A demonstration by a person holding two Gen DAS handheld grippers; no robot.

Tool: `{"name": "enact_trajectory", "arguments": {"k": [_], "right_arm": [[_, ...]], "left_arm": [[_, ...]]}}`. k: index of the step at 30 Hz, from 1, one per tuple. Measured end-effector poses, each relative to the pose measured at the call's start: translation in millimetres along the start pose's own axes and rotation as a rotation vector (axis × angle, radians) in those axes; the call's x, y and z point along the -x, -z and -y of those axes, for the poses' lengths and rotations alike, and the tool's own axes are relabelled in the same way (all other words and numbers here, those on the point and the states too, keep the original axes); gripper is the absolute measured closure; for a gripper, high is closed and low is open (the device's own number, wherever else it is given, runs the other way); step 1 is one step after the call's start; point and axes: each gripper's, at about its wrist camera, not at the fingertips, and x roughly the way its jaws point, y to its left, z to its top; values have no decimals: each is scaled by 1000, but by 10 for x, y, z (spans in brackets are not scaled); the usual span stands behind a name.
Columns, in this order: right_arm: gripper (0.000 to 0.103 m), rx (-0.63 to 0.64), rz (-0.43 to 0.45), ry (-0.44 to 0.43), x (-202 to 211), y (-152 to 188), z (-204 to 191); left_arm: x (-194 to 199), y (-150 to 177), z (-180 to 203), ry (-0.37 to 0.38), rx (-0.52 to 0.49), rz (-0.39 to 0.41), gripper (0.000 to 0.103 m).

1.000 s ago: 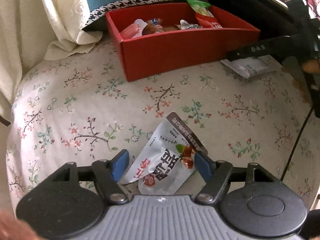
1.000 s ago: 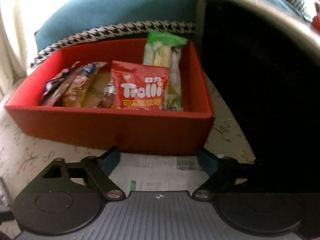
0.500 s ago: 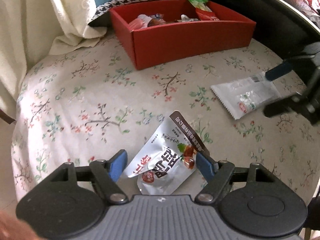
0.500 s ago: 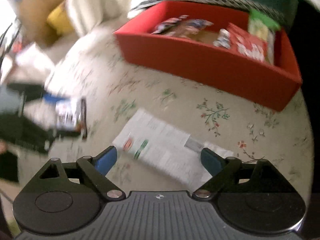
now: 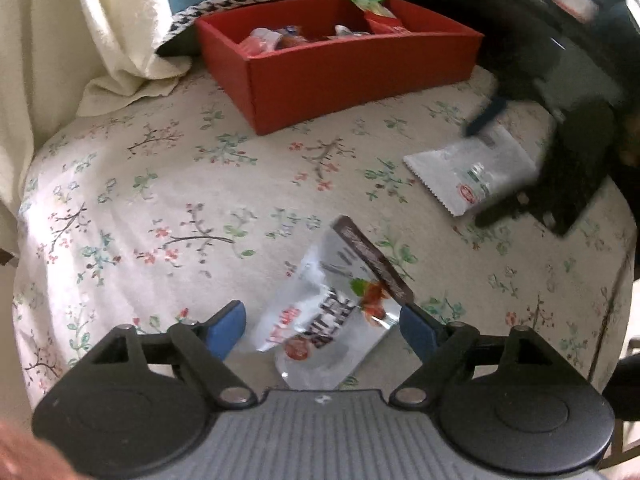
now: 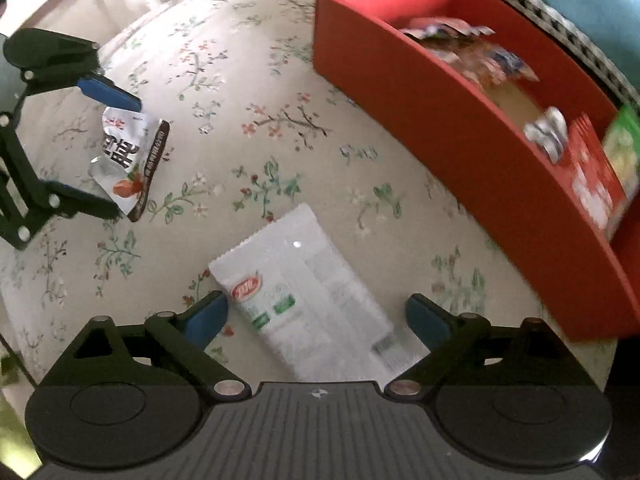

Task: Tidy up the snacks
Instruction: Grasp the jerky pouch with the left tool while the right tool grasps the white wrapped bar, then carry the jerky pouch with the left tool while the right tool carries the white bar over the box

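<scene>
In the left wrist view, the left gripper (image 5: 322,326) fills the bottom of the frame with a silver snack pouch (image 5: 334,320) lying between its blue fingers (image 5: 226,330); the jaws have just been opening and stand wide, and the pouch lies loose on the flowered tabletop (image 5: 160,200), not pinched. The pouch's long axis runs from lower centre up toward the right, its dark sealed strip slanting across to the right finger, so it sits skewed rather than square across the gap. The red box (image 5: 340,64) of snacks stands in the upper centre, well apart. At the right edge of the frame, blurred, the right gripper (image 5: 486,168) hangs over a white packet (image 5: 472,174). In the right wrist view, that white packet (image 6: 308,292) lies between the right gripper's (image 6: 316,320) widely spread fingers (image 6: 206,320), untouched, its long axis slanting from the upper middle toward the lower right, nearer the left finger at its logo end. The red box (image 6: 460,140) sweeps along the upper right, close by; the left gripper (image 6: 94,144) with its pouch (image 6: 128,156) shows at the left edge. Each hand is nearest its own packet, and I judge each grip needs the fingers closing across the packet's narrow width.
</scene>
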Motion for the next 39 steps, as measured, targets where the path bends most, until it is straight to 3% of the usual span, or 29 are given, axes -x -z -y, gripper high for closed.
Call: {"name": "enact_trajectory", "arguments": {"k": [3, 5, 8, 14, 18, 21, 23, 24, 31, 39], "right_arm": [[24, -120, 18, 42, 122, 155, -121], [42, -163, 20, 63, 211, 256, -240], [46, -233, 16, 84, 275, 359, -413], [45, -399, 89, 99, 293, 523, -636], [45, -516, 146, 87, 332, 597, -596], [45, -541, 171, 81, 340, 638, -589], [45, -542, 172, 82, 352, 637, -592], [45, -546, 174, 84, 360, 639, -595], [49, -550, 202, 82, 365, 546, -630], [49, -602, 296, 79, 547, 484, -576]], "left_arm": [[56, -39, -83, -15, -9, 28, 25], [97, -46, -102, 8, -39, 48, 25], [60, -26, -38, 45, -154, 28, 25], [-57, -11, 161, 31, -307, 31, 21], [4, 68, 278, 12, -378, 19, 27], [40, 161, 161, 49, -280, 27, 35], [85, 175, 132, 29, -234, 50, 57], [94, 151, 129, 17, -201, 49, 59], [110, 37, 74, -2, 17, 57, 61], [235, -99, 122, -33, 57, 118, 61]]}}
